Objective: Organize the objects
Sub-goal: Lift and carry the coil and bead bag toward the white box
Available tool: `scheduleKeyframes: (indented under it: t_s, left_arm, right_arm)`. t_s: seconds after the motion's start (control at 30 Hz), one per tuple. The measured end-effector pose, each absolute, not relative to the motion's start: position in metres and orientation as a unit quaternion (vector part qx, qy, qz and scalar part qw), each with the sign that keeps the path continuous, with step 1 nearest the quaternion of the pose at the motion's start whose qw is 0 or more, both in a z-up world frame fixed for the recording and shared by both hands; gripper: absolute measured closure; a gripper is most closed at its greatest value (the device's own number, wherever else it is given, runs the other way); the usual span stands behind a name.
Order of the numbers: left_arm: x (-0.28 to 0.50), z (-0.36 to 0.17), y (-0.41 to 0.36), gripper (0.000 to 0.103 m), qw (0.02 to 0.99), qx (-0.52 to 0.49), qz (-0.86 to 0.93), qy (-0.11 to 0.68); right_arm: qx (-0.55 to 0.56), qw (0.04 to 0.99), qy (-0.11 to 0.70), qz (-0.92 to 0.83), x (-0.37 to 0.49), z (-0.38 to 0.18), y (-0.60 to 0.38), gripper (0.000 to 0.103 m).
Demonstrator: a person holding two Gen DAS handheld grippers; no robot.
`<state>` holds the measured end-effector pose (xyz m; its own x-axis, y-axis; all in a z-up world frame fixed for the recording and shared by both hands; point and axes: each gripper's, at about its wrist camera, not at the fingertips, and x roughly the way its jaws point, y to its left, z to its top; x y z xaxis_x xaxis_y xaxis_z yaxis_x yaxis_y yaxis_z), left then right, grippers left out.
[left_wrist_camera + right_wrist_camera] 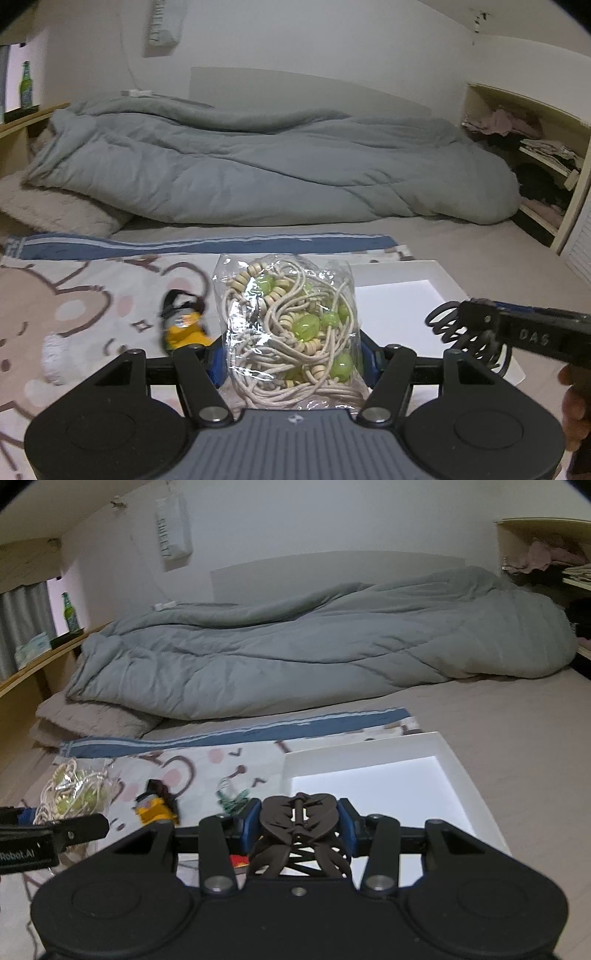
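My left gripper [291, 354] is shut on a clear bag of cord and green beads [291, 325], held above the cartoon-print cloth [74, 295]; the bag also shows in the right wrist view [74, 794]. My right gripper [299, 825] is shut on a dark brown hair claw clip [299, 819], held over the near left edge of a white tray [458, 760]. The clip also shows in the left wrist view [461, 328], above the tray [399, 291]. A small yellow and black toy [183, 325] lies on the cloth, also seen in the right wrist view [155, 805].
A green-wire item [231, 799] lies on the cloth left of the tray. A grey duvet [258, 166] and a pillow [55, 210] fill the back of the bed. A shelf with clothes [535, 147] stands at the right. A green bottle [26, 85] stands on a ledge at left.
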<state>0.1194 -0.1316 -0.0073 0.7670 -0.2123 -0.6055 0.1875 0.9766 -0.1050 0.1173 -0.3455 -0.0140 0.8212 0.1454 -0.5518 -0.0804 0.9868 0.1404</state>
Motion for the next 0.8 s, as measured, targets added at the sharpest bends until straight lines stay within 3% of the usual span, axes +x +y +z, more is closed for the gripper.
scheduleKeyframes:
  t_s: [0.4,0.8]
  left_arm:
    - [0.154,-0.057,-0.210,0.038,0.914,-0.063,-0.155,0.370]
    - [0.175,-0.115,-0.236,0.037,0.886,-0.120,-0.150,0.423]
  right_arm:
    - [0.051,0.946,0.320,0.012,0.141,-0.041,-0.396,0.058]
    - [0.041,0.928,0.370,-0.004,0.159,-0.071,-0.412,0.058]
